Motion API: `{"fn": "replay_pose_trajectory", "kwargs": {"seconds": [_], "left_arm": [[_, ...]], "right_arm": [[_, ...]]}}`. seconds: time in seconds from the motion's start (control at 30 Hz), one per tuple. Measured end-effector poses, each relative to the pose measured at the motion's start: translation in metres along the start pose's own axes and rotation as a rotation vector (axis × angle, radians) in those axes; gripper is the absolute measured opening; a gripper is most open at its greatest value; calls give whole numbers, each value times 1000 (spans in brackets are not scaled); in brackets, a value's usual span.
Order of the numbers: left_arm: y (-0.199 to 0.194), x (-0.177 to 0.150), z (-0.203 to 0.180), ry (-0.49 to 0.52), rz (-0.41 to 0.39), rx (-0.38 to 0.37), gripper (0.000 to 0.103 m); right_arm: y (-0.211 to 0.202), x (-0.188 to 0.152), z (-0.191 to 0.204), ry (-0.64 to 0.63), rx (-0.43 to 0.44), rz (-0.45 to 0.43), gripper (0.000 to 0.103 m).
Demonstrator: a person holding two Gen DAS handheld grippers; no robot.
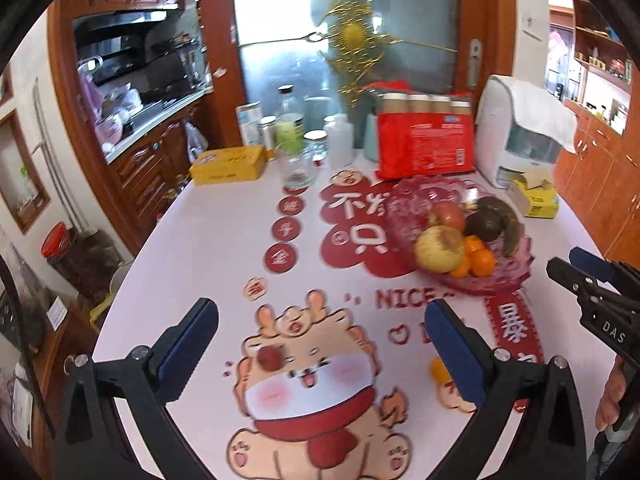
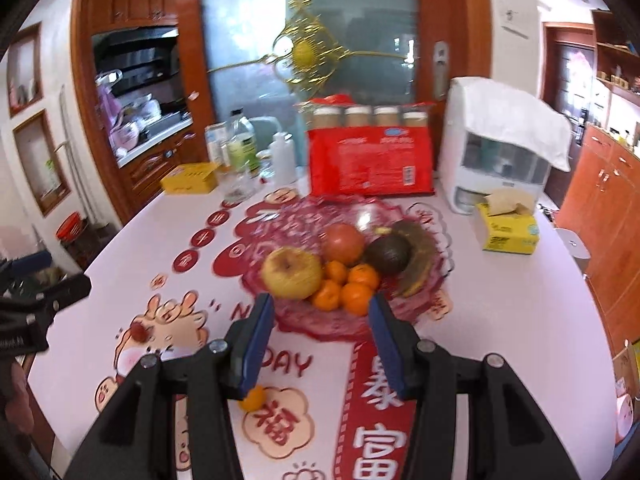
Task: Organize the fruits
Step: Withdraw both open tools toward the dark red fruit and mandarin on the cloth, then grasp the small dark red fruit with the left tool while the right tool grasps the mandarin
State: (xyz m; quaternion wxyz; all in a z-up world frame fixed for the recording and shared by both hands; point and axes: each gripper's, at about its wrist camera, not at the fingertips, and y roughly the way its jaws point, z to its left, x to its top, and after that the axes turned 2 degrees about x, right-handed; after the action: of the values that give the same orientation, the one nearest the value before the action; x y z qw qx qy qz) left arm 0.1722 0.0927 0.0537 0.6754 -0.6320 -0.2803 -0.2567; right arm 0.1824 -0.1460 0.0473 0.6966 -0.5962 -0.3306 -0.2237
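Room: kitchen with reddish wooden cabinets and a frosted glass door behind the table [image 1: 208,240].
Table: white top printed with red characters and a cartoon animal.
Fruit bowl [image 2: 400,216]: pink glass dish toward the back right; it holds a yellow apple [image 2: 291,273], a red apple [image 2: 343,243], a dark avocado [image 2: 387,255], a browned banana [image 2: 420,258] and four tangerines [image 2: 347,286] heaped at its front.
Loose tangerine [image 2: 253,398]: lies on the table outside the bowl, near the camera; in the right wrist view it is partly hidden behind that gripper's left finger, and in the left wrist view it peeks out beside the left gripper's right finger.
Red jujube-like fruit [image 1: 271,359]: rests on the cartoon's face; the left wrist view shows it well between the jaws, while the right wrist view shows it small at far left.
Left gripper [image 1: 322,354]: jaws wide apart, holding nothing, above the cartoon.
Right gripper [image 2: 320,342]: jaws apart, empty, pointed at the bowl's front edge.
Background items: red package [image 1: 426,144], yellow box [image 1: 228,165], white appliance [image 1: 516,136], bottles [image 1: 290,132].
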Motion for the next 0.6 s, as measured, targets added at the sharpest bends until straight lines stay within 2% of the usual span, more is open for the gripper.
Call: {"fn": "replay_pose_trajectory", "kwargs": {"seconds": [0.27, 0.6], "left_arm": [[35, -33, 52, -114, 49, 80, 103], [92, -70, 60, -148, 121, 122, 103]], "right_arm": [[39, -27, 25, -18, 54, 90, 50], [80, -72, 38, -43, 133, 208, 49]]}}
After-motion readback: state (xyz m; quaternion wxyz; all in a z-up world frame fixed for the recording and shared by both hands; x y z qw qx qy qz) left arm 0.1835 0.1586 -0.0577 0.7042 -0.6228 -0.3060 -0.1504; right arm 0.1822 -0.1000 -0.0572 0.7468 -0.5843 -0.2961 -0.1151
